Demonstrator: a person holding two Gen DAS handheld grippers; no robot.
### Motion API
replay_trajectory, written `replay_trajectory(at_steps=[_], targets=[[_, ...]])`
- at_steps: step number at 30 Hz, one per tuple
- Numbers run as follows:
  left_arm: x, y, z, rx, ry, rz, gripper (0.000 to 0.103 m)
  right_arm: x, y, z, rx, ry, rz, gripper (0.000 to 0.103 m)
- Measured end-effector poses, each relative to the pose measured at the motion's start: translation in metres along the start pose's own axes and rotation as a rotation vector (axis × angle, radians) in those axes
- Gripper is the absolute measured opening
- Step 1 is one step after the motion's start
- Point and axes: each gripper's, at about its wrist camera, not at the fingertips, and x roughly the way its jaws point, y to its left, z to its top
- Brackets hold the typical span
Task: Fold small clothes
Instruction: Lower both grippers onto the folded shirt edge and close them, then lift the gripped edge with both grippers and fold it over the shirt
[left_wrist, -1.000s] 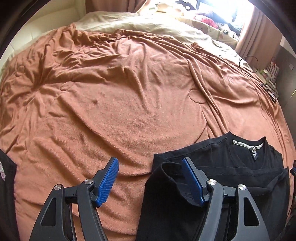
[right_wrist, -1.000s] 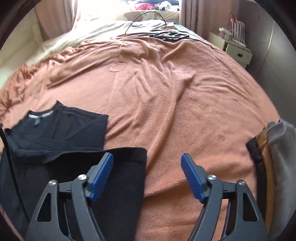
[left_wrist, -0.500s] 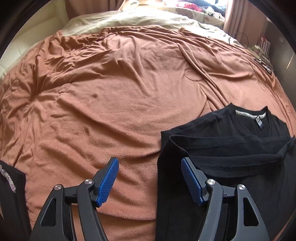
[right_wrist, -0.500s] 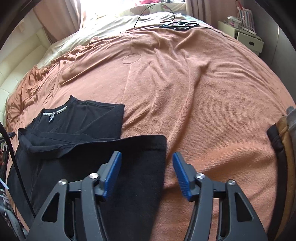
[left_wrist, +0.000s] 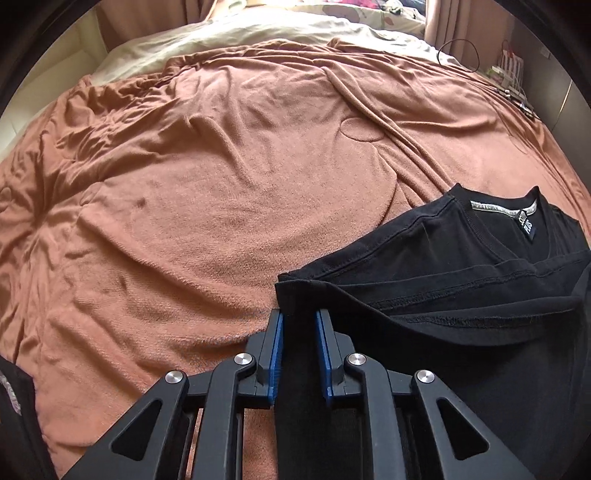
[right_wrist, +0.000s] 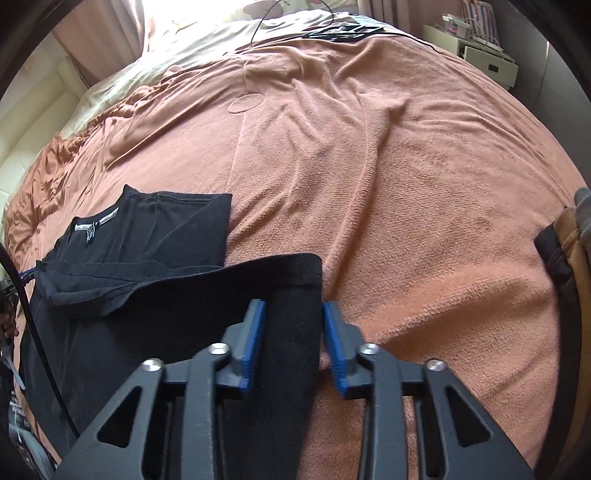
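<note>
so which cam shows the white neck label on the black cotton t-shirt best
The left wrist view: the white neck label on the black cotton t-shirt is large and unobstructed, with a black tag under it. In the right wrist view the label is small and near the left edge.

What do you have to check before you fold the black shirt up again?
1. Left gripper around the black T-shirt's left edge: ok.
2. Right gripper around its right edge: ok, but whether the pads press the cloth yet: cannot tell.
3. Collar end lying flat on the orange blanket: ok.
4. Blanket beyond the collar free: ok.
5. Stacked clothes at the right clear of the shirt: ok.
</note>
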Motion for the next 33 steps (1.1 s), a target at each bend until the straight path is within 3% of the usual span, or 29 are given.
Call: replay_trajectory(at_steps=[1, 4, 9, 20, 28, 33], targets=[[-0.003, 0.0, -0.001, 0.004, -0.013, 0.01, 0.002, -0.004, 0.0, -0.002, -0.004, -0.012, -0.006, 0.011], [-0.014, 0.005, -0.004, -0.01, -0.047, 0.01, 0.003, -0.013, 0.006, -0.007, -0.043, -0.032, -0.054, 0.0], [-0.038, 0.012, -0.006, -0.028, -0.108, -0.005, 0.003, -0.038, 0.02, -0.013, -0.081, -0.089, -0.073, 0.0], [-0.085, 0.016, -0.001, -0.043, -0.214, 0.039, 0.002, -0.087, 0.035, -0.014, -0.086, -0.214, -0.103, 0.0], [-0.101, 0.034, 0.006, -0.089, -0.245, 0.049, 0.002, -0.093, 0.047, -0.004, -0.097, -0.255, -0.118, 0.0], [-0.091, 0.038, 0.015, -0.101, -0.236, 0.073, 0.002, -0.079, 0.051, 0.012, -0.111, -0.252, -0.126, 0.0]])
